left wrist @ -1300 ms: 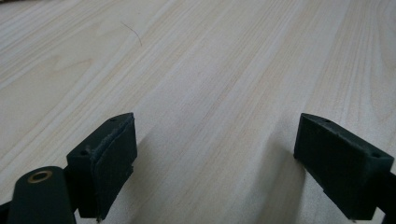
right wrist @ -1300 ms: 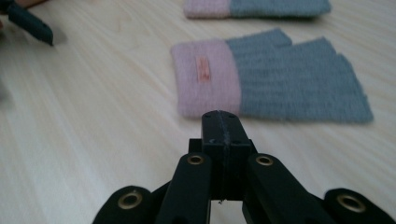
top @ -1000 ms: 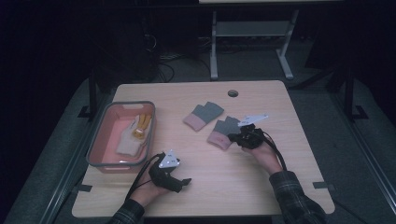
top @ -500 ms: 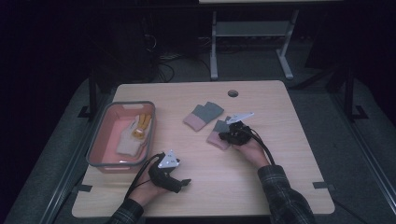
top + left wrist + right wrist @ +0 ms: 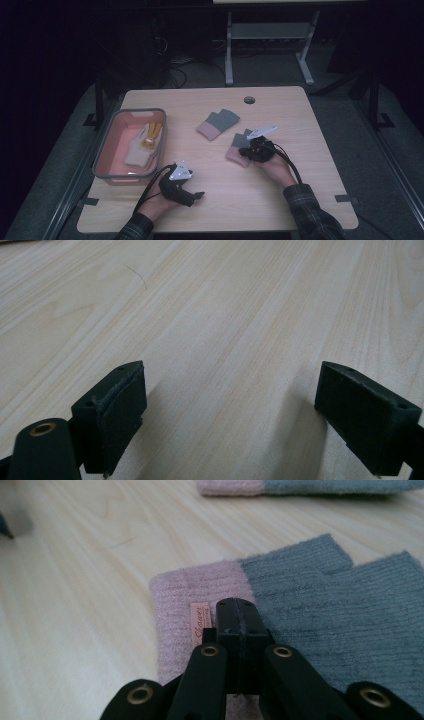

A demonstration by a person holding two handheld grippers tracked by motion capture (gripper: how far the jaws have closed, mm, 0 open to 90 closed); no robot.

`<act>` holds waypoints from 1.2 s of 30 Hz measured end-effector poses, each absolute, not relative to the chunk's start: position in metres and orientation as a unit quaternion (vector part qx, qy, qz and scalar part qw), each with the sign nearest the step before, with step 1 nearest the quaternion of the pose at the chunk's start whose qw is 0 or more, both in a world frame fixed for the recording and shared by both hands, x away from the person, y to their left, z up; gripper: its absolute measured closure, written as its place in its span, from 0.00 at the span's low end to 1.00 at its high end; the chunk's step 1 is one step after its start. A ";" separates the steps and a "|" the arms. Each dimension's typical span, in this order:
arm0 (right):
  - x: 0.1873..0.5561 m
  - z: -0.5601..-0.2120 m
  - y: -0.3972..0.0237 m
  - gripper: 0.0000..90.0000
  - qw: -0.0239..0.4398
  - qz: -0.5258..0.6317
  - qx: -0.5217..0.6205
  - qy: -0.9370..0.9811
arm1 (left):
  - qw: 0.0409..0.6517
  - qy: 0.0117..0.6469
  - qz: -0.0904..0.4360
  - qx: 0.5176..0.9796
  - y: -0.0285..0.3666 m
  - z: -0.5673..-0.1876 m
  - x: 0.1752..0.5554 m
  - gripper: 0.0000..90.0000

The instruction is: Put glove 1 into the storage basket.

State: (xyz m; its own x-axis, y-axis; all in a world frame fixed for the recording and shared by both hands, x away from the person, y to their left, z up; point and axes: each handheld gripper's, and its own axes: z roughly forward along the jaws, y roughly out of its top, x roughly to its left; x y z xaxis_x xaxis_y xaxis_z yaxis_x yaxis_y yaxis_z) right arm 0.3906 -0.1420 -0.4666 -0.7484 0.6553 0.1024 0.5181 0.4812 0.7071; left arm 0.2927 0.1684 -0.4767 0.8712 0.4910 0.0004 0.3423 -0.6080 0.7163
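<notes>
Right tool (image 5: 239, 625) is sitting with jaws pressed together over the nearer glove (image 5: 320, 610). Left tool (image 5: 227, 415) is resting wide apart on the bench (image 5: 225, 315).

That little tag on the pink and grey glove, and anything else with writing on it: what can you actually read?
Tag on the pink cuff of the near glove: cursive, partly behind the right gripper; it seems to begin "Sh", the rest too blurred to read.
Far glove, bin, table: no writing can be made out.

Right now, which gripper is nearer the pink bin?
Left. The left gripper sits just off the pink bin's near right corner; the right gripper is farther right, shut over a grey-pink mitten.
</notes>
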 end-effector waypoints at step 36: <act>0.275 -0.455 -0.170 1.00 0.082 0.372 0.277 0.882 | 0.381 0.235 0.098 0.889 0.168 -0.477 0.292 0.14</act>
